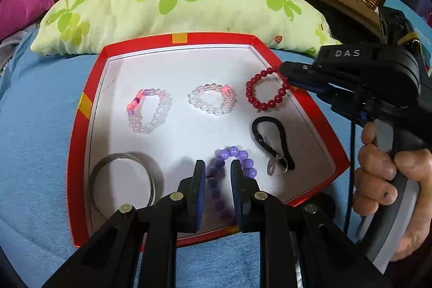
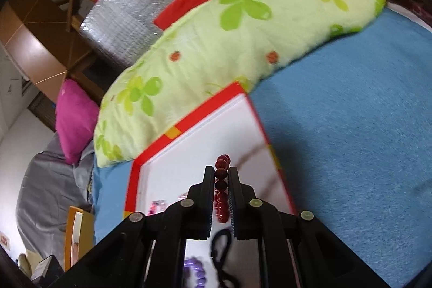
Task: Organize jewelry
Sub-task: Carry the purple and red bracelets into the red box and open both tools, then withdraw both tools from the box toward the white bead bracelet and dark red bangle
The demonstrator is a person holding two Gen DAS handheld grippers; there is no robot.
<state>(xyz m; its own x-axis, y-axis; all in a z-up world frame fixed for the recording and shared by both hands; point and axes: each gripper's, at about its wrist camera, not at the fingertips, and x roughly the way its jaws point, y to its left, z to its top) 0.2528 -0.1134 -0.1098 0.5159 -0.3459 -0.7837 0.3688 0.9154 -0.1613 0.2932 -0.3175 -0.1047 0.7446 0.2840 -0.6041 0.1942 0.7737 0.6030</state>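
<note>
Blue bedspread, red tray (image 1: 86, 109). Left gripper (image 1: 216, 166) pinches the purple bracelet (image 1: 237, 155), right gripper (image 2: 221, 174) the red bracelet (image 2: 222, 174); jaws nearly shut. Light, floppy, slippery: grab across beads.

Blue bed (image 1: 35, 153): red tray (image 1: 81, 153), floral pillow (image 1: 175, 7).

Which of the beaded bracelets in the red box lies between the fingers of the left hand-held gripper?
The purple bead bracelet, at the near edge of the red box. The red one and the two pale pink ones lie farther back.
</note>
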